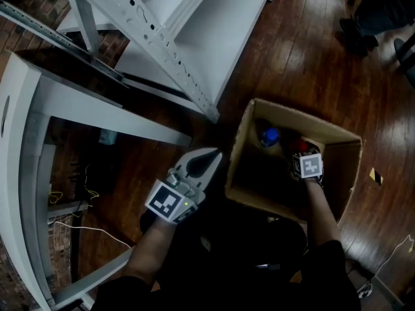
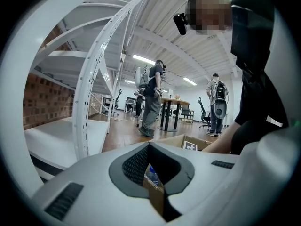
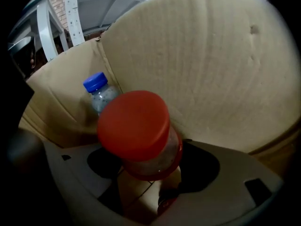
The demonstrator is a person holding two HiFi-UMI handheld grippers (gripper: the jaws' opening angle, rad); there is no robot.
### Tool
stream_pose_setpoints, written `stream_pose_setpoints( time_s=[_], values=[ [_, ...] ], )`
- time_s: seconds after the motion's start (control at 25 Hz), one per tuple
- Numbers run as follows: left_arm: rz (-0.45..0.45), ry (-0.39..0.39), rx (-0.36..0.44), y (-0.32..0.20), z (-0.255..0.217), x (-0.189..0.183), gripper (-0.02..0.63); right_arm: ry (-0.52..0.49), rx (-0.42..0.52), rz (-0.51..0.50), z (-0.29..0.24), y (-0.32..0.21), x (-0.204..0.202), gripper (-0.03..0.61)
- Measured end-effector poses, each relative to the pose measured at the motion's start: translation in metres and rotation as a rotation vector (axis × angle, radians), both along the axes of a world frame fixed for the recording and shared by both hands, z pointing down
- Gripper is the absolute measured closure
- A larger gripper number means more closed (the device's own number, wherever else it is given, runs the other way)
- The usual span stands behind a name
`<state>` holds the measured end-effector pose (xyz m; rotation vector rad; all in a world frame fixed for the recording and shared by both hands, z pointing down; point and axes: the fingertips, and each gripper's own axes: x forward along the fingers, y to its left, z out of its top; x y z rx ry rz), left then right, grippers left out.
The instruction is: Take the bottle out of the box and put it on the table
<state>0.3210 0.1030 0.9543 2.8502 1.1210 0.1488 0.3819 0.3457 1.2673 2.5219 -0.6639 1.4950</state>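
Dark wood floor (image 1: 285, 63) holds a cardboard box (image 1: 238, 141). Inside sits a red-topped bottle (image 3: 134, 126), beside a blue-topped bottle (image 3: 95, 82). The right claw (image 3: 155, 182) is open around the red one's neck, not squeezing. The left claw (image 1: 211, 157) is closed and empty, just outside the box. The red-topped bottle looks light, hard and smooth. Grab it under its lid so it won't slip.

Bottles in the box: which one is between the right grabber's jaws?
The red-capped bottle. It sits between the right gripper's jaws; the blue-capped bottle stands behind it by the box wall, outside them.
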Motion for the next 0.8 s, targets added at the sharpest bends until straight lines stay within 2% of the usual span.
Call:
stream_pose_setpoints(
  time_s=[0.24, 0.6, 0.72, 0.8],
  values=[
    [0.019, -0.002, -0.027, 0.001, -0.004, -0.001, 0.617, 0.063, 0.0, -0.018, -0.029, -0.001, -0.007, 0.239],
    [0.1, -0.023, -0.063, 0.013, -0.015, 0.002, 0.617, 0.237, 0.078, -0.021, -0.127, -0.014, -0.026, 0.243],
    [0.1, -0.042, -0.072, 0.02, -0.041, 0.006, 0.617, 0.283, 0.086, -0.01, -0.179, -0.011, -0.034, 0.245],
    [0.106, -0.06, -0.081, 0.025, -0.074, 0.008, 0.617, 0.298, 0.095, 0.014, -0.224, -0.011, -0.042, 0.249]
  ],
)
